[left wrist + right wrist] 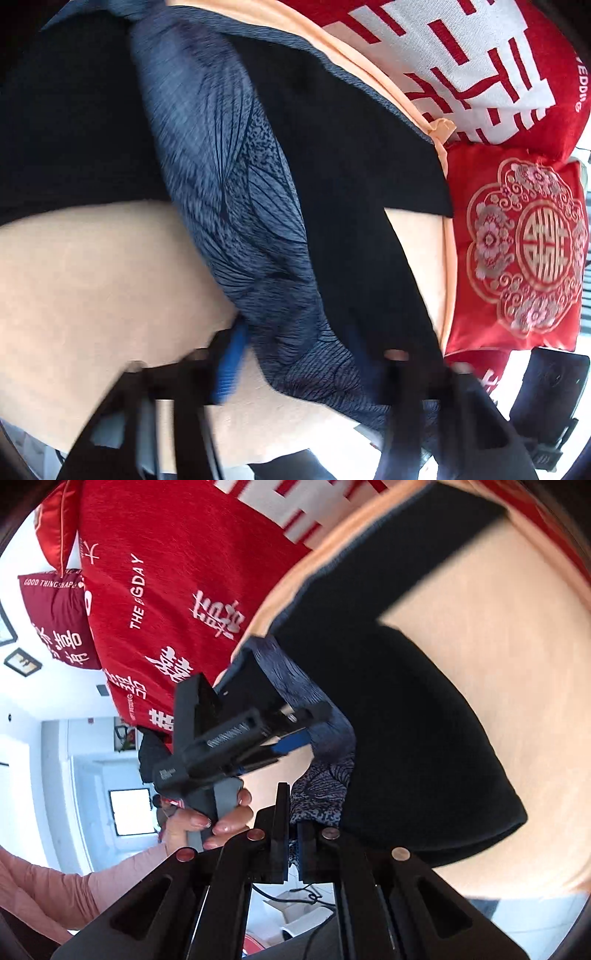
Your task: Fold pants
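Mid-fold, pants lifted. Right tongs (291, 843) pinching patterned edge of pants (406, 716); left tongs (306, 734) just ahead, pressed on same edge. Dark legs trail away over beige bed (498, 635); red pillows (177, 572) beyond. Next, likely: carry edge forward over legs, align, lower, release.

Pants (332, 192): dark navy/black fabric with a blue-grey leaf-vein print panel (221, 155) running lengthwise. Partly lifted, draped and creased over a peach-coloured surface, not flat. In the right wrist view the dark cloth (406, 720) bulges in a rounded fold, one straight-edged section stretching toward the upper right; the printed strip (321, 786) hangs bunched at the near edge.
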Tool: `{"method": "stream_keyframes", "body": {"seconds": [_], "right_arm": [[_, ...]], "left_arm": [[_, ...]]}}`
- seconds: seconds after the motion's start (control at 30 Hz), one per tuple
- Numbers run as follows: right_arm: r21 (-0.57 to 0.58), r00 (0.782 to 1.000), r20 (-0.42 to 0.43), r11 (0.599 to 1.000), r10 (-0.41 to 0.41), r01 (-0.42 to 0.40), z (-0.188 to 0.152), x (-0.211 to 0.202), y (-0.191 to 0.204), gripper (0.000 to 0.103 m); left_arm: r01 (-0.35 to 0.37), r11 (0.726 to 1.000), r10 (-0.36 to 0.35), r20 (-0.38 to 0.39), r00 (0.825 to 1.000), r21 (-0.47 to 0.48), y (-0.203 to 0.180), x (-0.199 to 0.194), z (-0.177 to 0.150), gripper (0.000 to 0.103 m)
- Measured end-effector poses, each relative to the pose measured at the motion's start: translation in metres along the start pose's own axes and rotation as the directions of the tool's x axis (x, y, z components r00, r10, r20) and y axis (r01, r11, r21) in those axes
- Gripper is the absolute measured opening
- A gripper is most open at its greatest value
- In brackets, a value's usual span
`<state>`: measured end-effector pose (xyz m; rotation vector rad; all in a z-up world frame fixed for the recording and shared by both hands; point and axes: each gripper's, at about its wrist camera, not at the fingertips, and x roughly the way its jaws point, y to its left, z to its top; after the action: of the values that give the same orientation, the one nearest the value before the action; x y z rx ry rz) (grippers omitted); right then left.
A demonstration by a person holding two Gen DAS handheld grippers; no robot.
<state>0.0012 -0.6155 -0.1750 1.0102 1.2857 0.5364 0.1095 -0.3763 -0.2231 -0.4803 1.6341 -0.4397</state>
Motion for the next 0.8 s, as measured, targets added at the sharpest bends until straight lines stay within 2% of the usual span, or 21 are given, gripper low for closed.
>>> {"method": "stream_keyframes", "body": {"seconds": [0.03,0.2,0.3,0.4,0.43,0.47,0.5,0.53,0.6,0.63,0.67,0.73,0.8], "right_arm": [[-0.006,1.0,0.003,1.0,-0.001,0.001,0.01,-0.004,0.001,0.003],[-0.079,0.999,0.045,0.997,0.002,0.001,0.072,-0.042,0.012,0.003],[-0.146,0.995,0.093,0.988,-0.037,0.05,0.126,-0.059,0.023,0.003],[-0.148,0.987,0.123,0.981,-0.107,0.124,0.18,-0.066,0.011,0.003],[-0.141,0.983,0.116,0.977,-0.143,0.159,0.197,-0.063,0.003,0.007],[-0.134,0.975,0.104,0.969,-0.196,0.209,0.213,-0.056,-0.003,0.007],[-0.133,0.958,0.091,0.95,-0.273,0.284,0.226,-0.05,-0.008,0.008],[-0.141,0.935,0.085,0.925,-0.344,0.353,0.235,-0.046,-0.011,0.01],[-0.191,0.888,0.102,0.867,-0.448,0.459,0.247,-0.04,-0.003,0.048],[-0.214,0.881,0.129,0.855,-0.455,0.472,0.248,-0.042,0.002,0.091],[-0.237,0.873,0.179,0.841,-0.454,0.486,0.247,-0.048,0.01,0.099],[-0.26,0.862,0.228,0.825,-0.452,0.502,0.246,-0.056,0.022,0.099],[-0.245,0.885,0.23,0.856,-0.404,0.455,0.245,-0.062,0.027,0.098]], "left_arm": [[0.009,1.0,-0.009,0.006,1.0,0.002,-0.007,0.0,0.005,0.033],[0.026,0.999,-0.03,0.089,0.996,0.041,-0.051,-0.02,0.047,0.032],[0.02,0.997,-0.031,0.15,0.988,0.076,-0.076,-0.031,0.082,0.032],[-0.114,0.985,0.079,0.249,0.965,0.128,-0.103,-0.039,0.122,0.033],[-0.156,0.978,0.113,0.276,0.954,0.139,-0.109,-0.041,0.131,0.033],[-0.193,0.97,0.143,0.297,0.944,0.146,-0.113,-0.044,0.136,0.043],[-0.244,0.958,0.185,0.32,0.929,0.152,-0.116,-0.046,0.141,0.055],[-0.286,0.946,0.22,0.344,0.913,0.152,-0.117,-0.049,0.142,0.071],[-0.357,0.922,0.28,0.377,0.883,0.152,-0.113,-0.053,0.136,0.073],[-0.386,0.911,0.309,0.376,0.874,0.148,-0.108,-0.053,0.131,0.073],[-0.417,0.898,0.344,0.373,0.862,0.136,-0.102,-0.052,0.126,0.073],[-0.467,0.877,0.404,0.352,0.844,0.113,-0.075,-0.055,0.111,0.073],[-0.507,0.858,0.462,0.307,0.832,0.081,-0.053,-0.049,0.103,0.073]]}}
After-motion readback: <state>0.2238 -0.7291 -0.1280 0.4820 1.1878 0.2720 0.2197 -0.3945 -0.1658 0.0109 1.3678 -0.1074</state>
